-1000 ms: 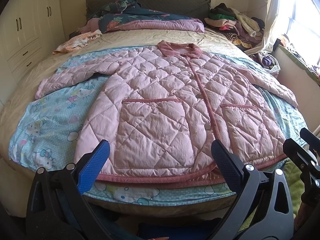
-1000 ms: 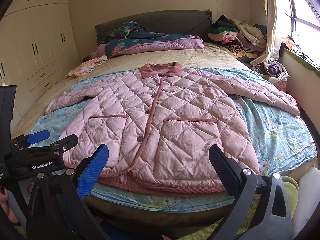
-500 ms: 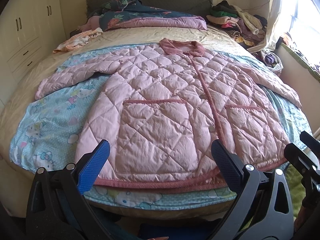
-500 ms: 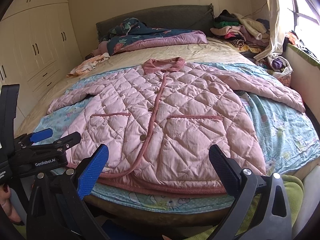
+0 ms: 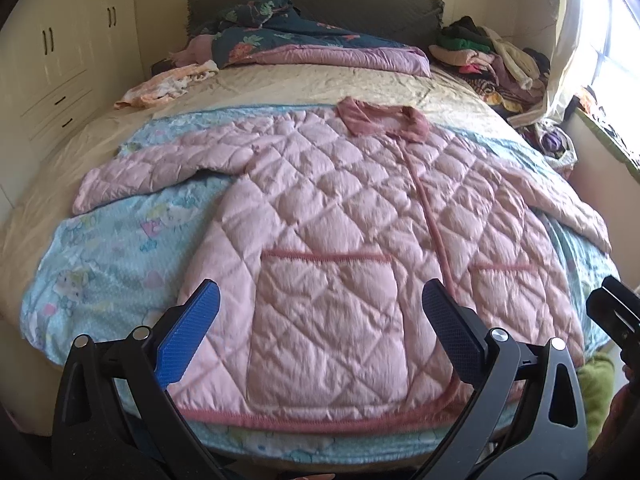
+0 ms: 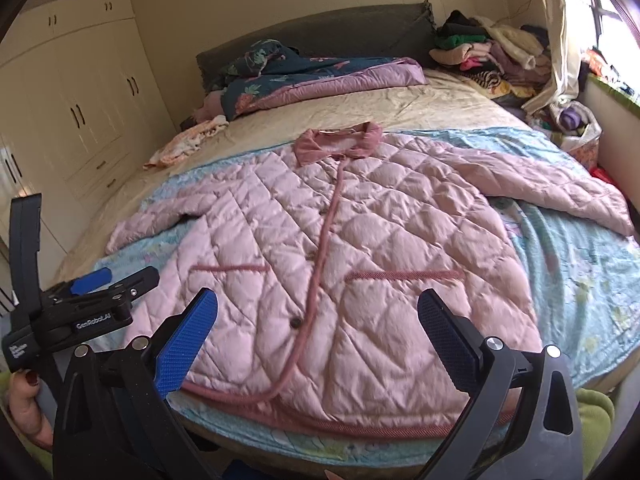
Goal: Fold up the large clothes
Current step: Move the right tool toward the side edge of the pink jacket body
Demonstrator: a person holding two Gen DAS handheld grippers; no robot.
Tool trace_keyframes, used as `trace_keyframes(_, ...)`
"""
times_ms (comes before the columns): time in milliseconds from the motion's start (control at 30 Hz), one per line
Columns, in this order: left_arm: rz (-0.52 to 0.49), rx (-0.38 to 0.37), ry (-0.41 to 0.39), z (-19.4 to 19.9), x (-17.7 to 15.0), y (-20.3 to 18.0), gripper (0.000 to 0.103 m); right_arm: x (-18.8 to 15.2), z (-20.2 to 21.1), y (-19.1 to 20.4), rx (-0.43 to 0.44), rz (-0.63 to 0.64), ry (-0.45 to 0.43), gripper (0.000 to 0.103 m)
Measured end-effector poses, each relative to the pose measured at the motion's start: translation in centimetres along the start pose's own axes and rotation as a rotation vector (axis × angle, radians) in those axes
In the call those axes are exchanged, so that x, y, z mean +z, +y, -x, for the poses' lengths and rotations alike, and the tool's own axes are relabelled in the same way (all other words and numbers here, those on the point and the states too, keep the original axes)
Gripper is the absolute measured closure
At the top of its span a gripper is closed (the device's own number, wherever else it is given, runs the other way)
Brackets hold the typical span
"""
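Two grippers, both spread wide and empty: our left gripper (image 5: 320, 332) and right gripper (image 6: 318, 332) hover above the hem, jaws gaping, we'd say to catch the bottom corners for a first fold. The pink quilted jacket (image 5: 344, 240) lies face up on the blue cartoon blanket (image 5: 120, 248) at the foot of the bed (image 6: 420, 100), buttoned, sleeves flung out to either side, collar pointing at the headboard. Puffy, slippery-looking stuff; the hem's nearest edge is blurred, so exact clearance we can't call.
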State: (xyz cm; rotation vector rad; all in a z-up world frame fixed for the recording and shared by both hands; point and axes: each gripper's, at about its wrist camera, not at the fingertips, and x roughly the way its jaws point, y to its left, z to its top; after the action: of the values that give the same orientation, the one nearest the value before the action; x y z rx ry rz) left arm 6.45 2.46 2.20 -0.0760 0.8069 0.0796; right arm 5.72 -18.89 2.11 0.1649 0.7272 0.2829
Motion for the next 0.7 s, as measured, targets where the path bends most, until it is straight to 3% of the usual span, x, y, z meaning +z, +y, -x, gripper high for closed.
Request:
trace_keyframes(500,0.007,-0.032,-0.010,-3.0,5.2,-1.2,0.009,5.1,-2.4,-1.7,0.043,-0.066,-0.011,0.004)
trace_keyframes(700,-0.001,-0.051,-0.022,-4.3,7.6,-2.3,0.009,8.2,-3.1,-2.4,0.048,-0.087,-0.055,0.004)
